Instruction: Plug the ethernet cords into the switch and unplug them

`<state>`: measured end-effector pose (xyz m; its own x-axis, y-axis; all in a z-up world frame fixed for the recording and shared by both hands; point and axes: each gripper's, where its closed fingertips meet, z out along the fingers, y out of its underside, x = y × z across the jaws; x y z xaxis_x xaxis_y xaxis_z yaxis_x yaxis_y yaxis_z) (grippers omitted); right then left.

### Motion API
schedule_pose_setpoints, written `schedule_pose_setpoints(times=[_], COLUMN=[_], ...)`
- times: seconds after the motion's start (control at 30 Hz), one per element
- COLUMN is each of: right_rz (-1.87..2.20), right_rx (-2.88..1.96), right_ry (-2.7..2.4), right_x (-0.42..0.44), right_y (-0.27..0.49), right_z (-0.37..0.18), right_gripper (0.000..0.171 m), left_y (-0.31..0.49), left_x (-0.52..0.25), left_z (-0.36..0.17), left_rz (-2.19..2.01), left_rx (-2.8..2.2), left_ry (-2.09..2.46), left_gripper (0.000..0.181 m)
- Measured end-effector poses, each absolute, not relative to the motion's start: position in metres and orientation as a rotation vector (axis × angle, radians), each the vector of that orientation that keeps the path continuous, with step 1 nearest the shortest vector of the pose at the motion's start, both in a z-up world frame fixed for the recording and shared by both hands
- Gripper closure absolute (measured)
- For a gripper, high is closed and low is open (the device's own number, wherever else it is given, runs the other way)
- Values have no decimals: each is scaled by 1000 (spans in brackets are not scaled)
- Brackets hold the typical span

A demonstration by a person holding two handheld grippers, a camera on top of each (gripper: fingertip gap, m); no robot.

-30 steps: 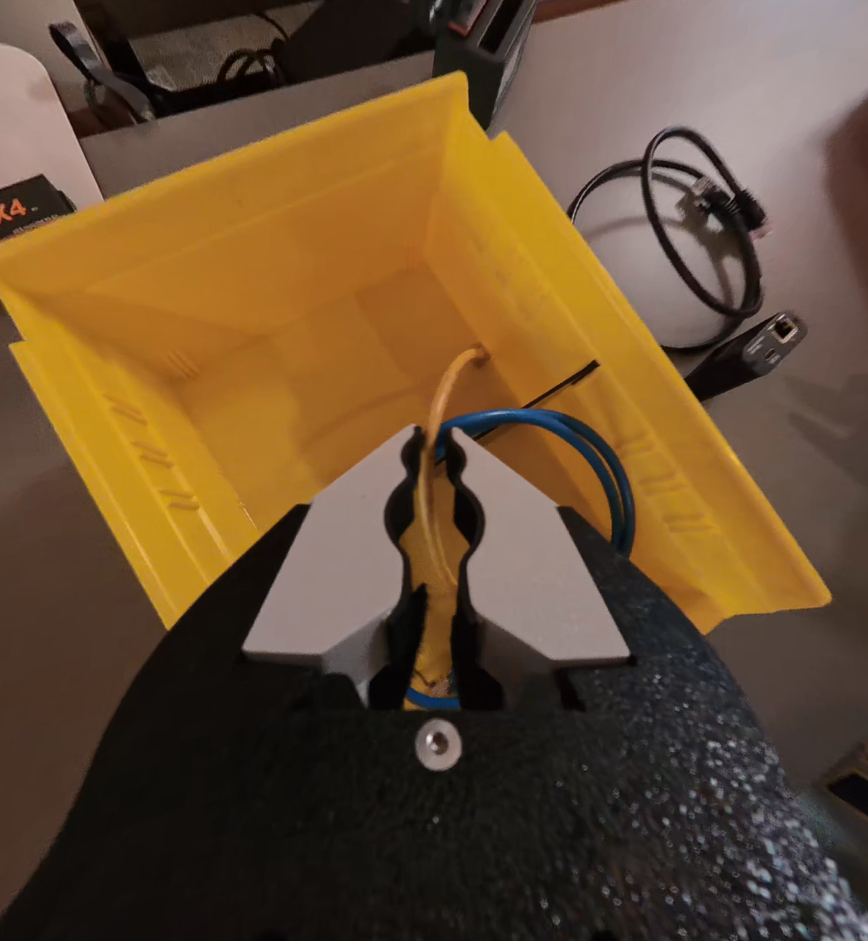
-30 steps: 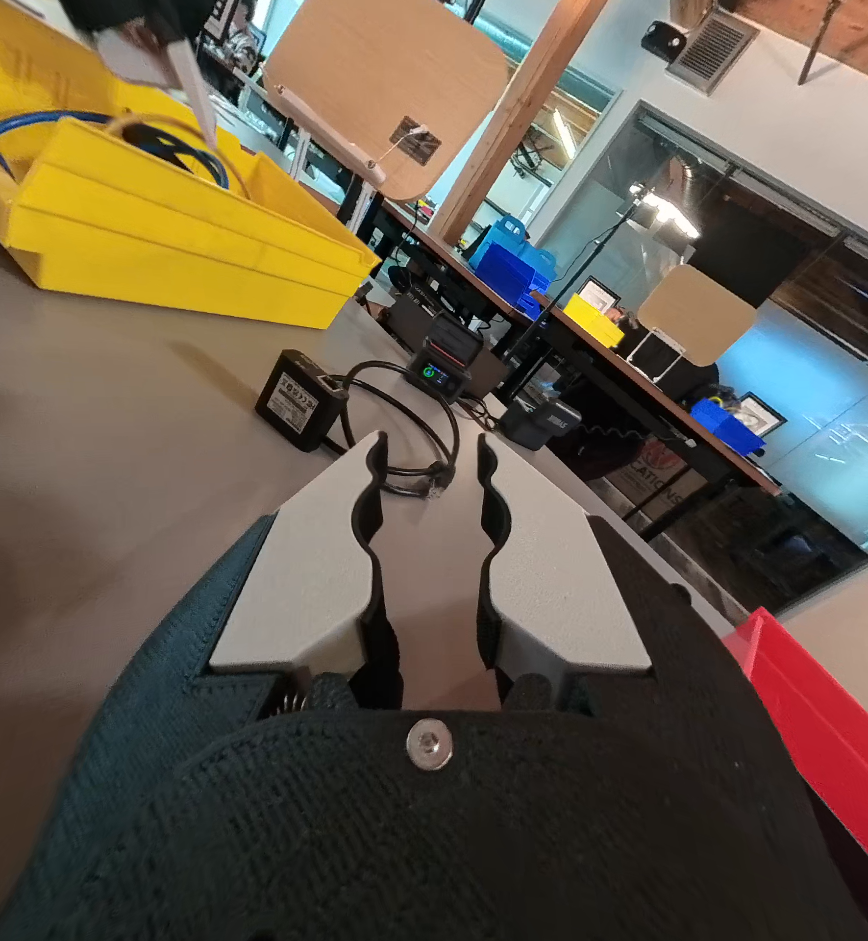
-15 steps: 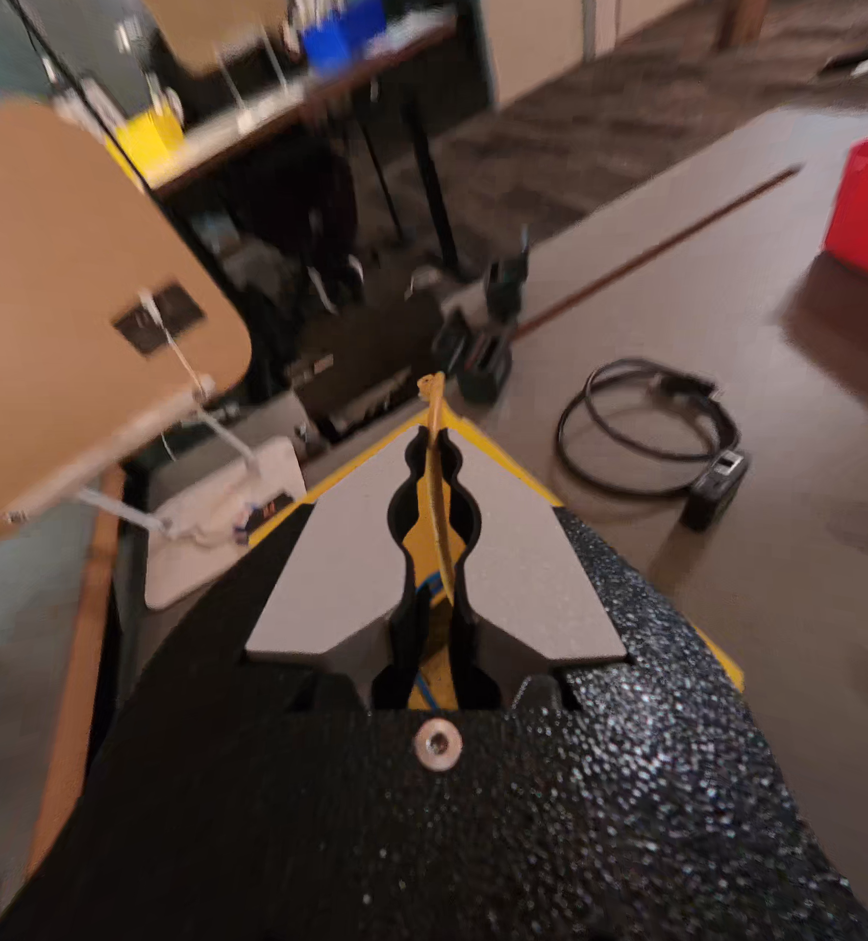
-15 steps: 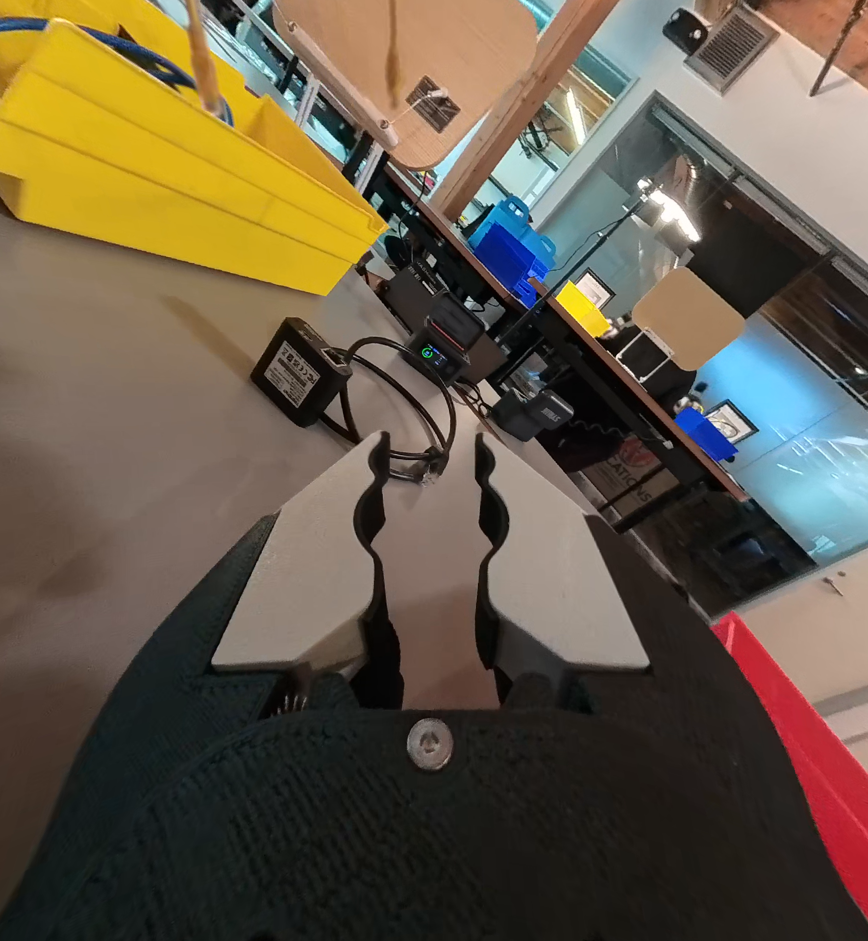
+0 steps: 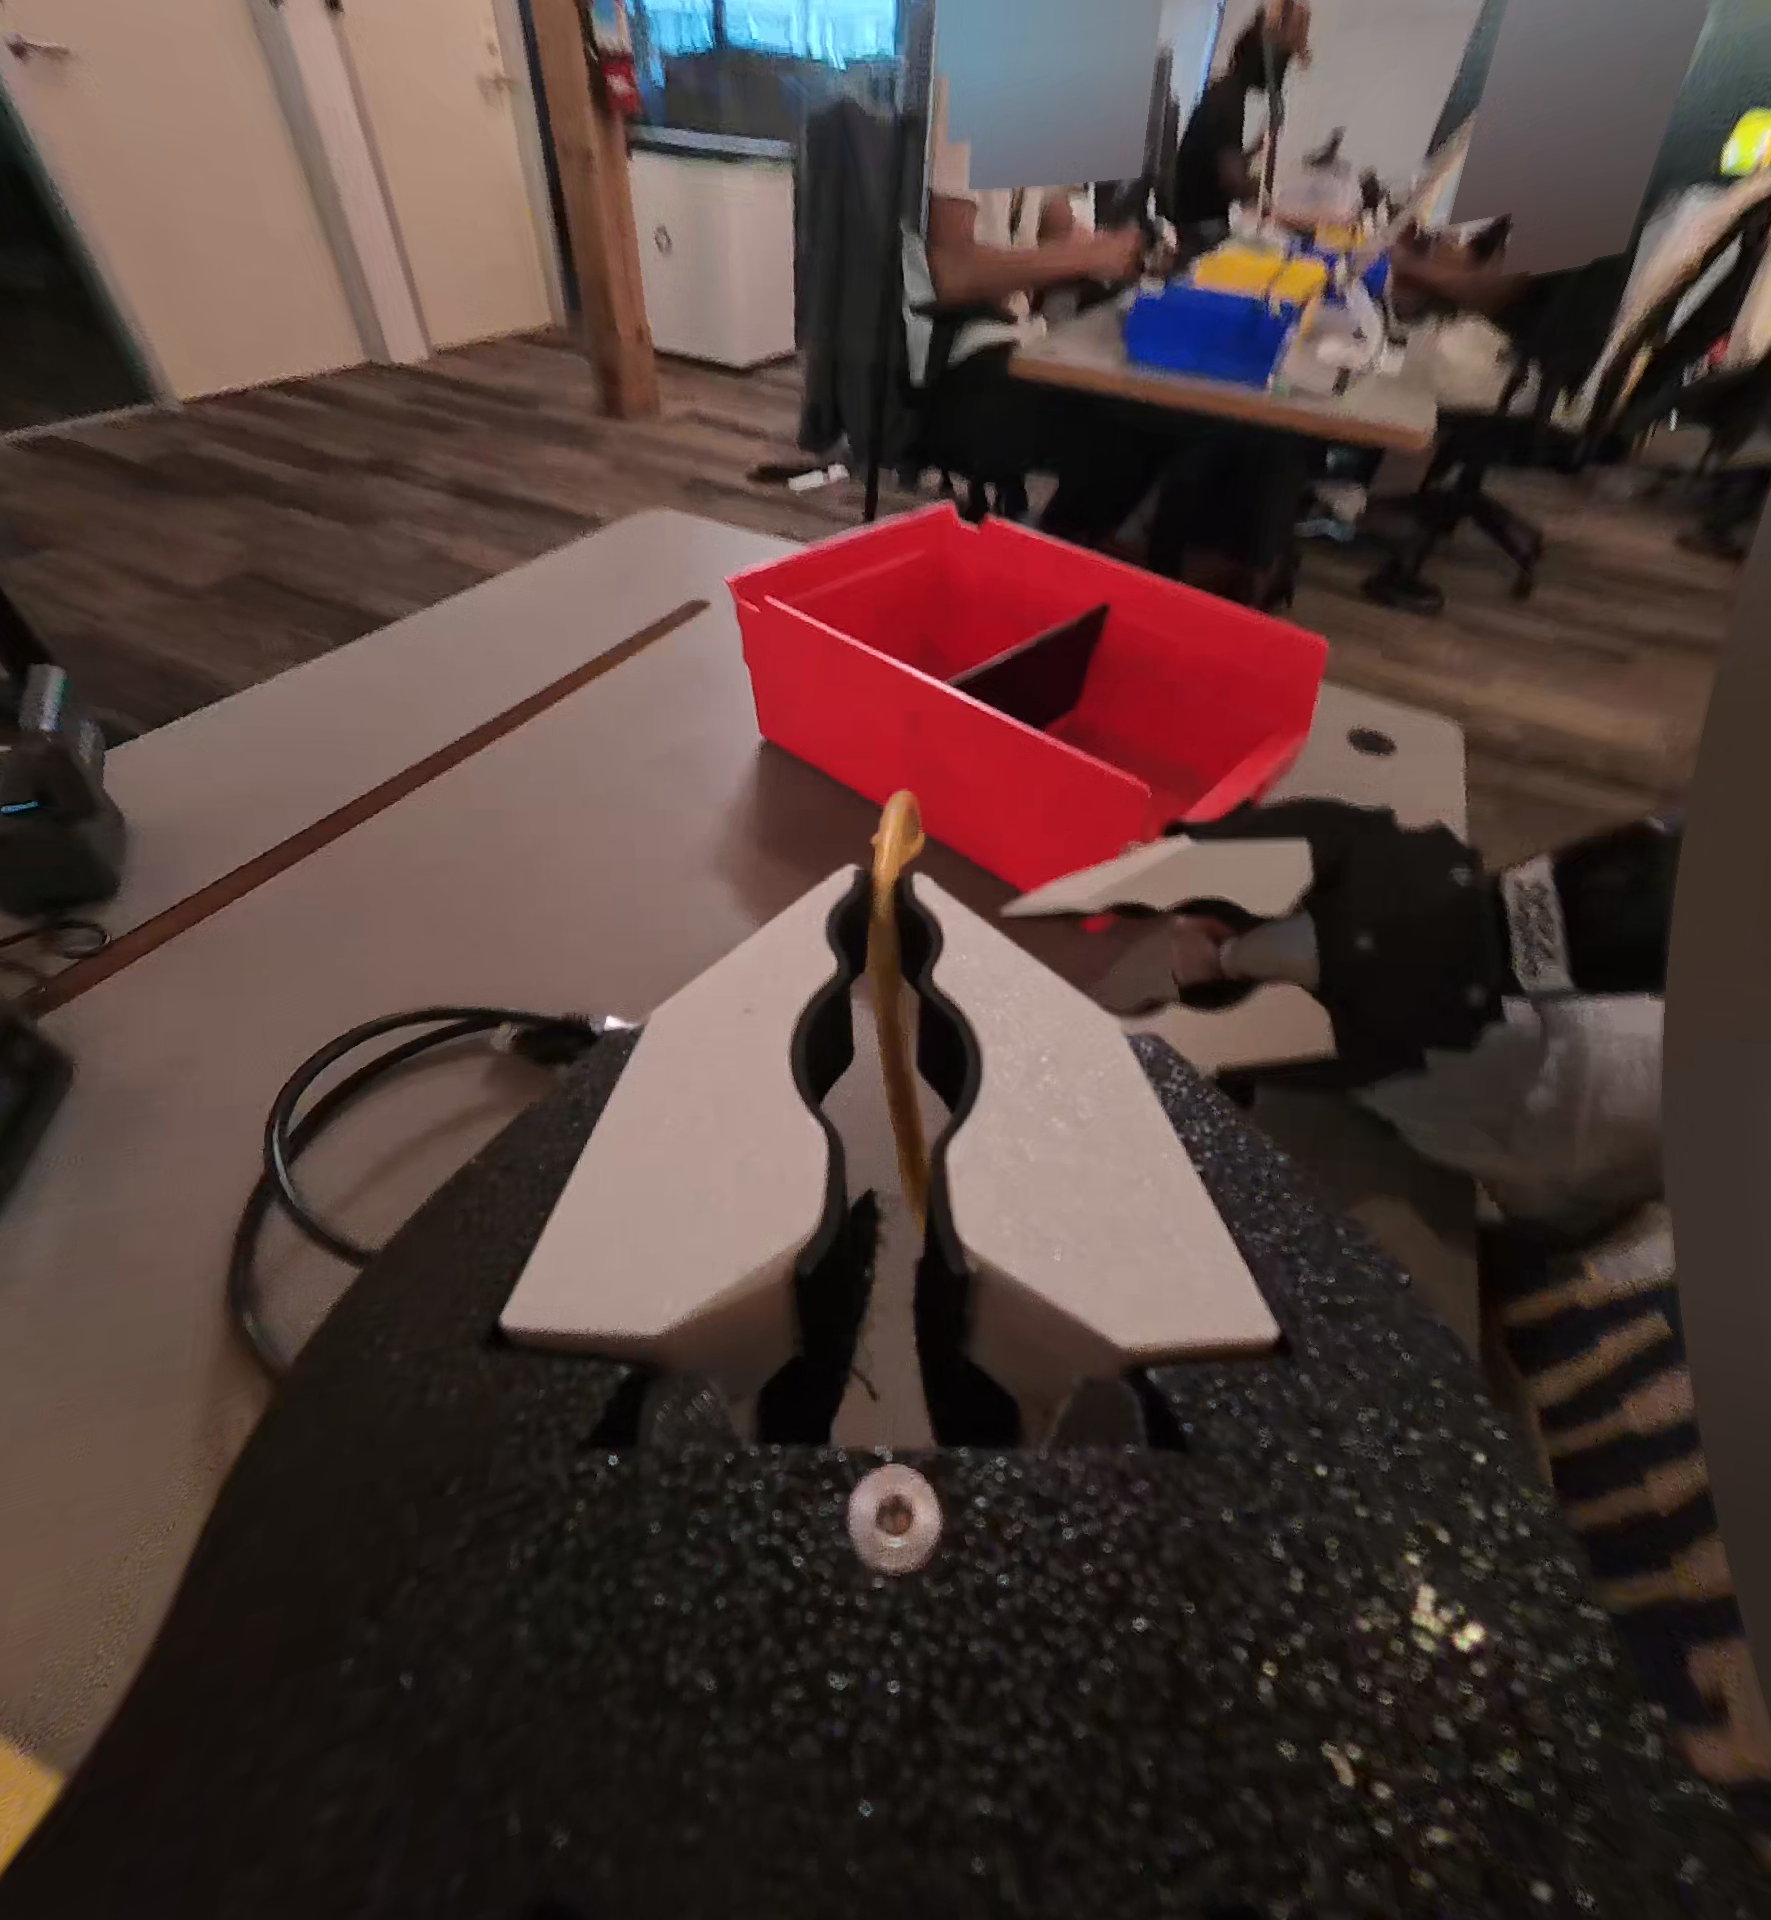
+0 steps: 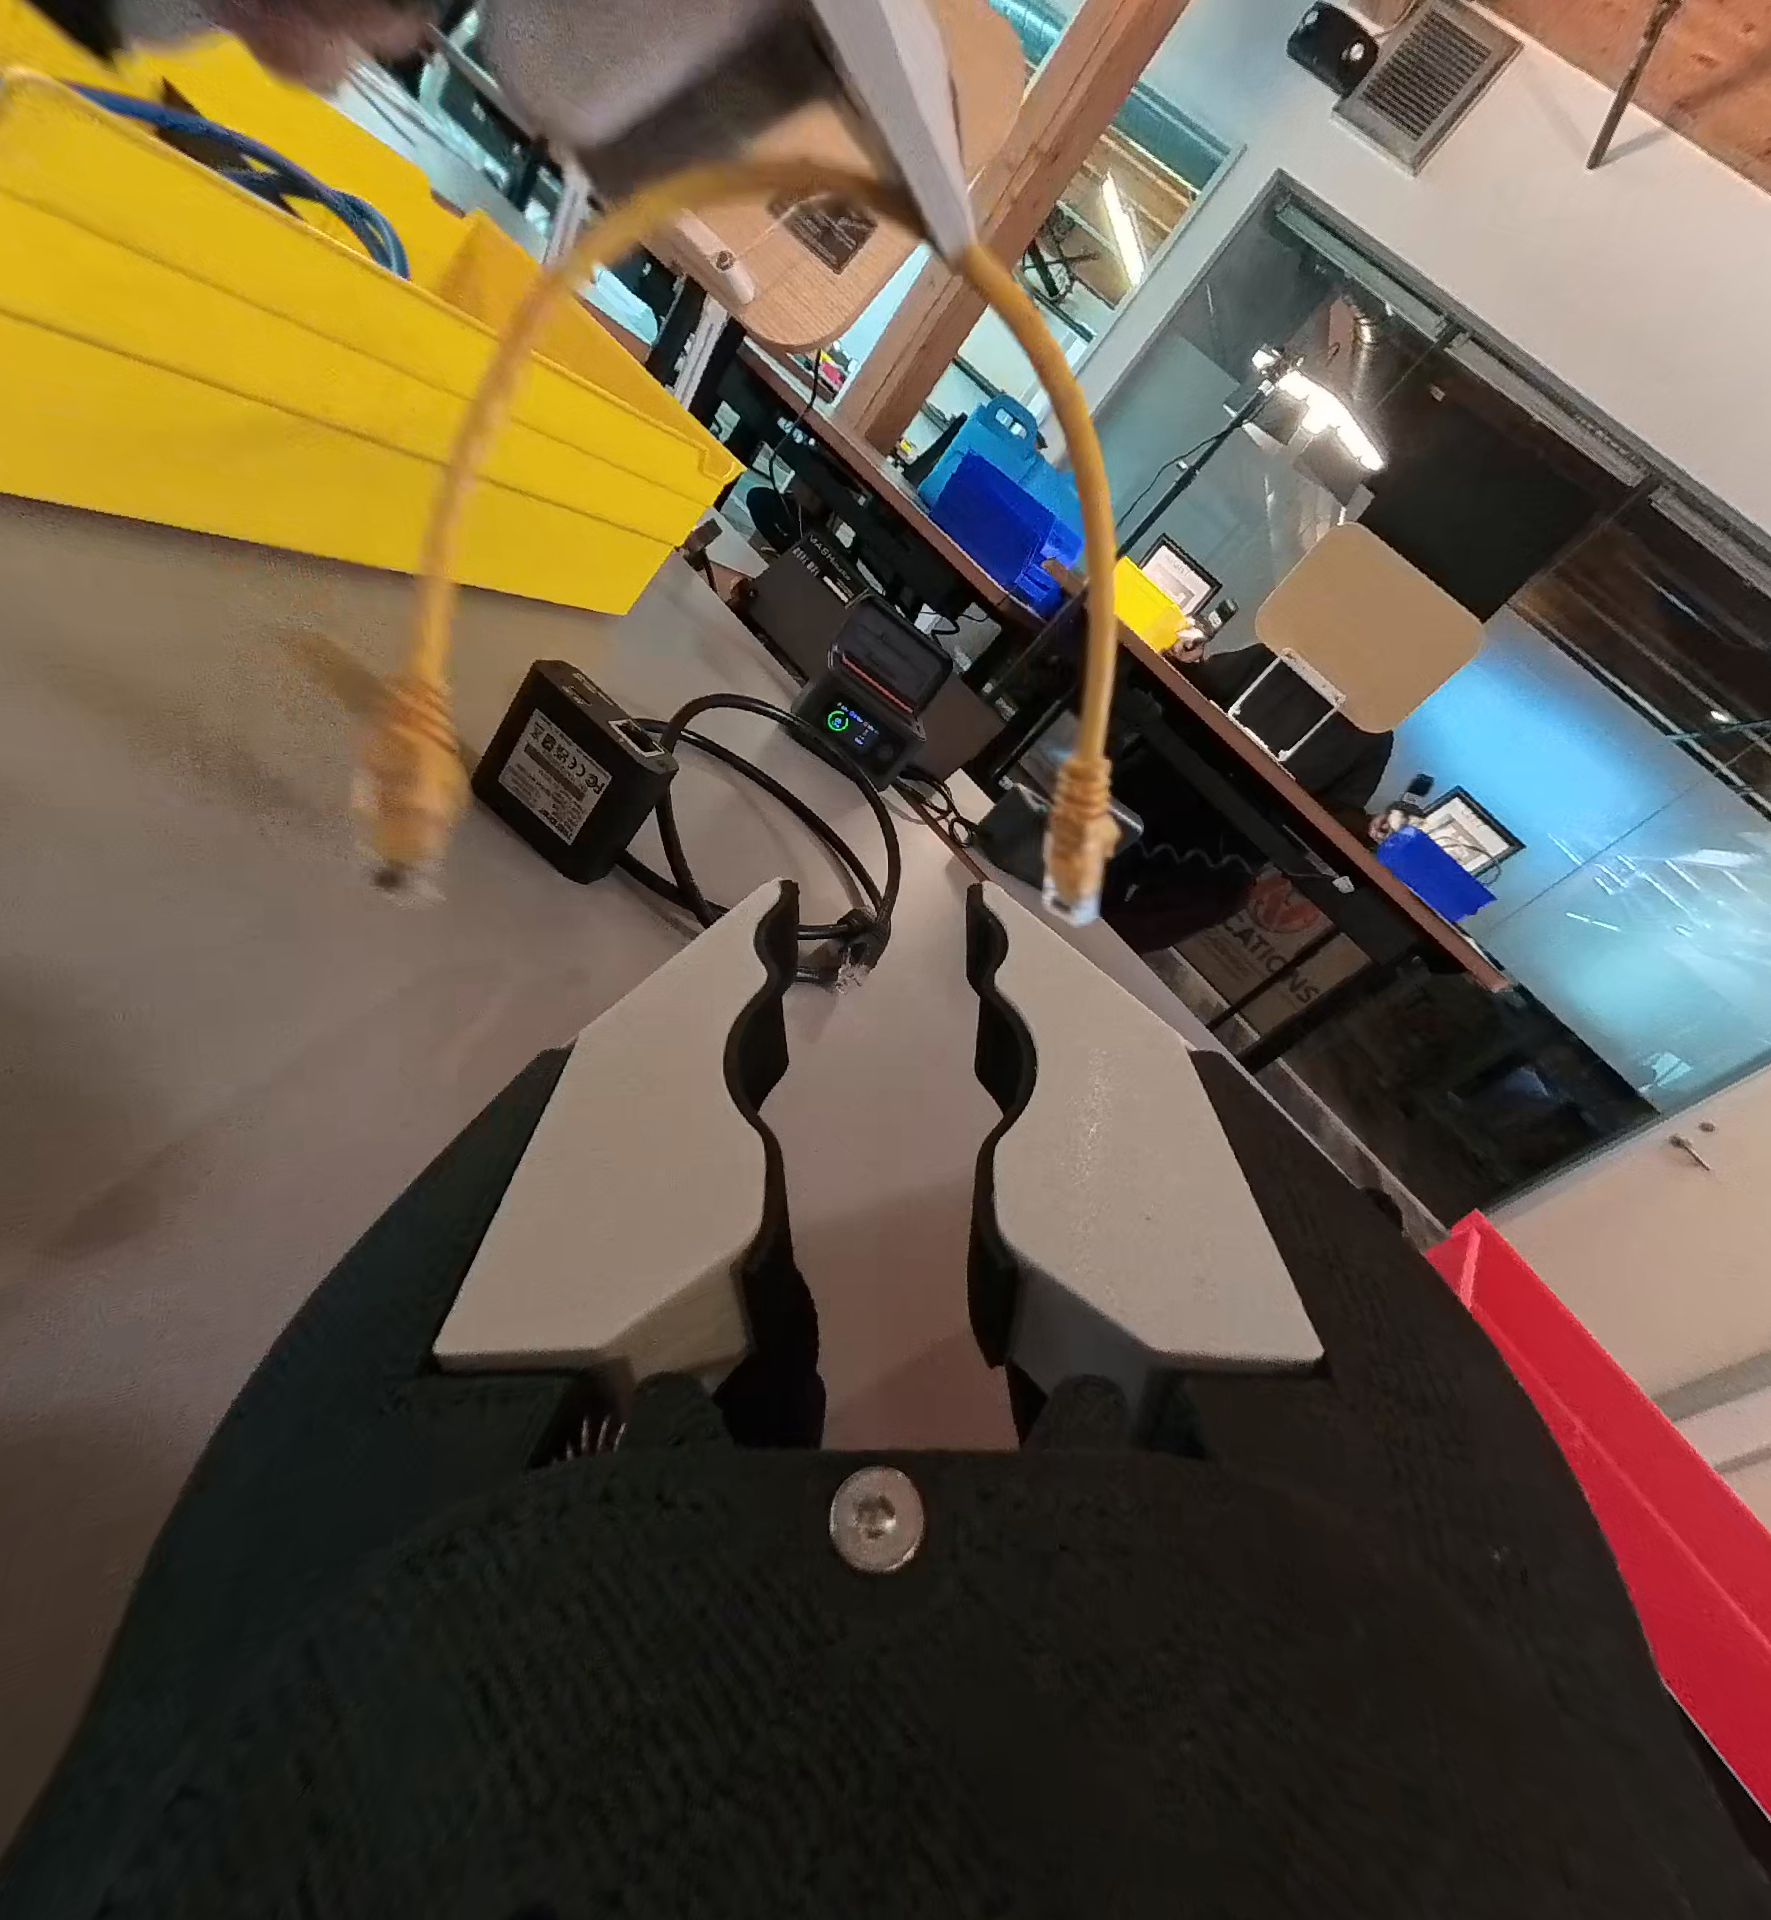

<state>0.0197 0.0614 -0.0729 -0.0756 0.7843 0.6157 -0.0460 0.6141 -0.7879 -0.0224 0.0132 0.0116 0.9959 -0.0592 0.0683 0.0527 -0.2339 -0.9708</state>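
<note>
My left gripper (image 5: 883, 902) is shut on a short yellow ethernet cord (image 5: 896, 1039) and holds it up in the air. In the right wrist view the cord (image 6: 1089, 582) hangs in an arch from the left gripper (image 6: 928, 208), both plug ends dangling above the table. My right gripper (image 6: 876, 902) is open and empty, low over the table; it also shows in the left wrist view (image 5: 1161, 935). The small black switch (image 6: 574, 769) lies on the table with a black cord (image 6: 808, 821) coiled beside it. The black cord shows in the left wrist view (image 5: 309, 1101) too.
A yellow bin (image 6: 268, 416) with a blue cord (image 6: 341, 203) stands at the left. A red bin (image 5: 974, 717) with a black divider stands at the far right of the table. Black devices (image 5: 24, 821) sit at the table's left edge. People sit at a table behind. My hands' fingertips stand some 11 centimetres from each other. Both grippers' tips are roughly 15 centimetres from the small black switch (image 6: 574, 769).
My left gripper has lifted the yellow cord out of the yellow bin and swung right toward the red bin and my right gripper. My right gripper has stayed open and barely moved.
</note>
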Motion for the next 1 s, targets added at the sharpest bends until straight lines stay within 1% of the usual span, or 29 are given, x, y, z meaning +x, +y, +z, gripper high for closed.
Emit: schedule_pose_setpoints(times=[0.07,0.13,0.17,0.2,0.23,0.27,0.33,0.4,0.47,0.53,0.6,0.7,0.77,0.9,1.0], right_rz=[774,772,769,766,765,767,767,765,765,765,763,758,757,756,749], right_rx=[-650,-650,-650,-650,-650,-650,-649,-644,-640,-633,-626,-621,-621,-625,-624], right_ry=[-1500,-1505,-1509,-1510,-1512,-1514,-1515,-1513,-1513,-1515,-1518,-1524,-1528,-1539,-1546], right_x=[20,19,19,19,19,19,19,19,20,20,20,20,19,18,18], right_y=[61,61,61,62,62,62,61,61,60,59,58,57,57,57,57], right_z=[-73,-74,-75,-76,-76,-77,-77,-76,-75,-75,-75,-76,-77,-79,-81], right_gripper=[140,140,140,140,140,140,140,140,140,140,140,140,140,140,140], left_y=[28,38,41,42,41,37,20,-15,-64,-118,-161,-207,-229,-247,-247], left_x=[-38,-58,-65,-66,-65,-64,-76,-103,-132,-161,-178,-190,-200,-215,-221], left_z=[2,-21,-33,-41,-44,-43,-32,-8,12,18,1,-48,-73,-103,-122], left_rz=[-77,-4,19,24,32,51,192,410,620,817,876,795,839,929,865], left_rx=[-1766,-1814,-1859,-1884,-1894,-1900,-1915,-1888,-1857,-1877,-1984,-2203,-2305,-2415,-2436], left_ry=[-76,-139,-168,-165,-149,-118,-82,-122,-207,-319,-407,-583,-631,-641,-735], left_gripper=[178,178,165,145,129,120,109,109,116,120,126,126,124,131,143])
